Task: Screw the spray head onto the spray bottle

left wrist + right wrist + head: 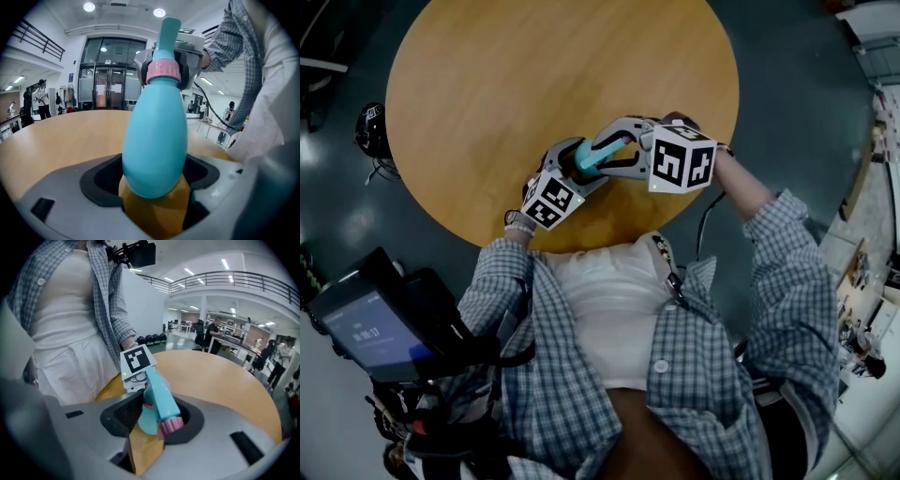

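Left hand-held gripper [154, 187] is clamped on the teal spray bottle's [154, 140] fat end, its long axis pointing straight ahead into the right hand-held gripper [151, 414], which looks pinched on the spray head [159, 397] by the pink collar [162, 72].

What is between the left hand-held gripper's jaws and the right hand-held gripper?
The teal spray bottle: the left hand-held gripper holds its base, and its spray head sits in the right hand-held gripper. The left gripper view shows it.
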Demonstrator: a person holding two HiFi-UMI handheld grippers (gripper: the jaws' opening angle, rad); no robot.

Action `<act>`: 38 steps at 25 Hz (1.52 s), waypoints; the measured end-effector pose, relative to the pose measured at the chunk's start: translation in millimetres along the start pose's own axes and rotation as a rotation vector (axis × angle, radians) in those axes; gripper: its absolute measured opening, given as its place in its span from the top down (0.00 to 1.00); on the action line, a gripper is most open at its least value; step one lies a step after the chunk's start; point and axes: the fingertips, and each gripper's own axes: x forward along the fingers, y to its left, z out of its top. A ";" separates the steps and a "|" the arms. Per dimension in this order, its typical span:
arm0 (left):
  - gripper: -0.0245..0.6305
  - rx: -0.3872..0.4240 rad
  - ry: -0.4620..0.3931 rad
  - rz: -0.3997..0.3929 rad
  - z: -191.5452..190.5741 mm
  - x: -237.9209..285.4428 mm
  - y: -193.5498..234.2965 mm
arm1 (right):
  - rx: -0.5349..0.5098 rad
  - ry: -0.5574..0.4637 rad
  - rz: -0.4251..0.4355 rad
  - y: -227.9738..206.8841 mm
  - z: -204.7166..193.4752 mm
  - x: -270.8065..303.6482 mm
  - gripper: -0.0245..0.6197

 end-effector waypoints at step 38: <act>0.24 0.096 0.108 -0.032 -13.1 20.8 2.1 | 0.580 -0.171 -0.716 -2.3 -33.8 6.1 0.57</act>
